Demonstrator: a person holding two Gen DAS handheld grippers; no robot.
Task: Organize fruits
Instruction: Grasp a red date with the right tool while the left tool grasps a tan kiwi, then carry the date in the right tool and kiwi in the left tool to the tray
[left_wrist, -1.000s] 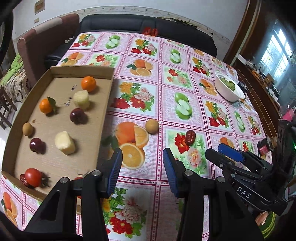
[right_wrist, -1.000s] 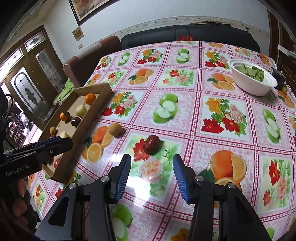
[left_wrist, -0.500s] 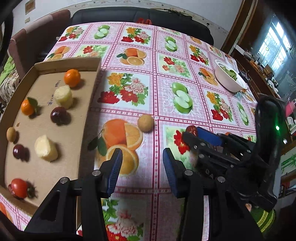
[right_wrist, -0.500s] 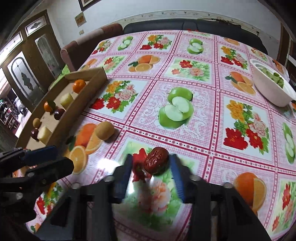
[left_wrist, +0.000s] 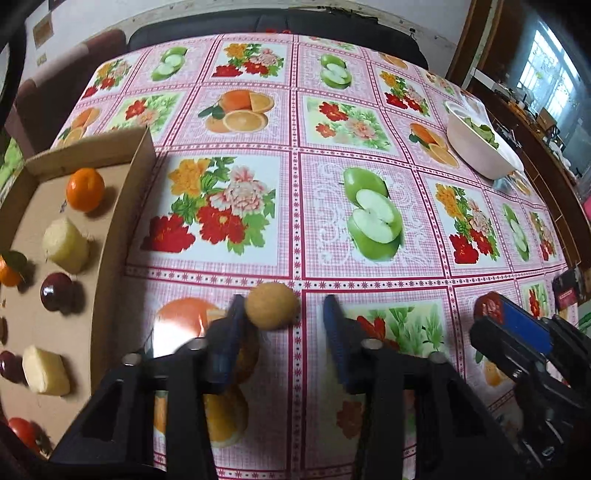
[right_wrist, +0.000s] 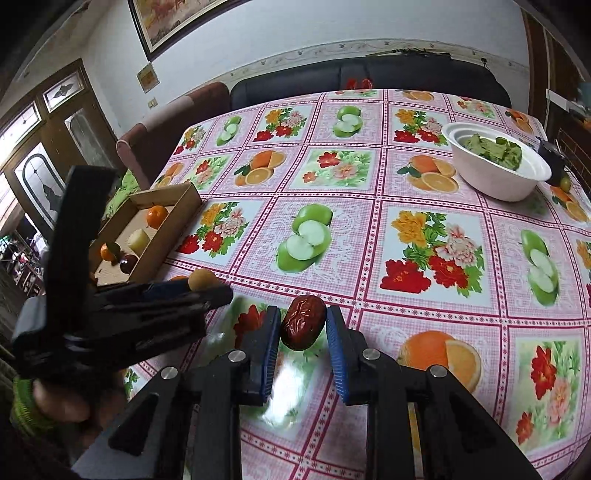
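Picking stage — right gripper clamped on red date, left gripper closing around tan fruit; next, lift both to cardboard tray.

No text, label or number is legible anywhere.

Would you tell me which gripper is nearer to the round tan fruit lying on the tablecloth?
Left. The left gripper has the round tan fruit between its fingertips, one pad against it. The right gripper is off to one side, shut on the red date.
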